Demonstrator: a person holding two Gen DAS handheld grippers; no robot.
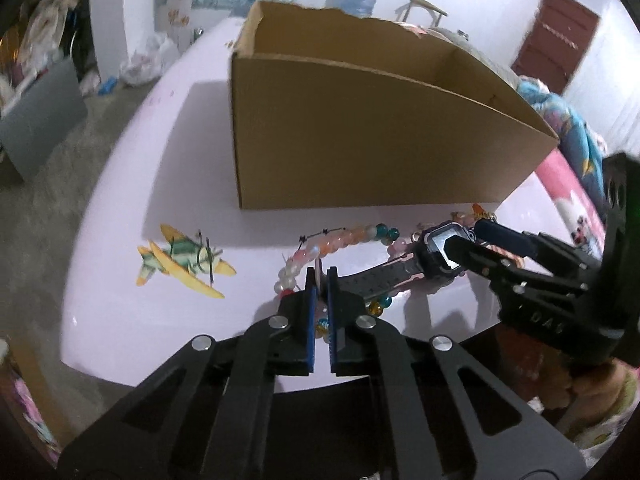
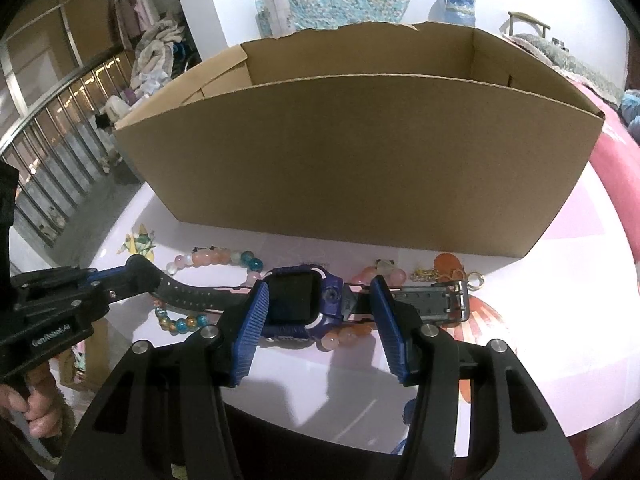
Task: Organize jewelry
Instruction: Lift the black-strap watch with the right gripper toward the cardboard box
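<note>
On the white worktop (image 2: 540, 364), a blue watch (image 2: 298, 304) lay across bead bracelets (image 2: 216, 258) at six o'clock of the open box (image 2: 352, 160). The left tongs (image 1: 321, 276) were closed, apparently on the watch's strap end (image 1: 376, 280), though what the pads pinched was unclear. The right tongs (image 2: 320, 320) stood apart astride the watch body, pads seemingly touching its sides.

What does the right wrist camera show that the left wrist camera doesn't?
Only the right wrist view shows the watch's buckle end, the gold chain beside it, and the watch face between the right claw's pads.

Only the left wrist view shows the left claw pinching the strap tip front-on.

Both show the cardboard box, beaded bracelets and the airplane sticker.
</note>
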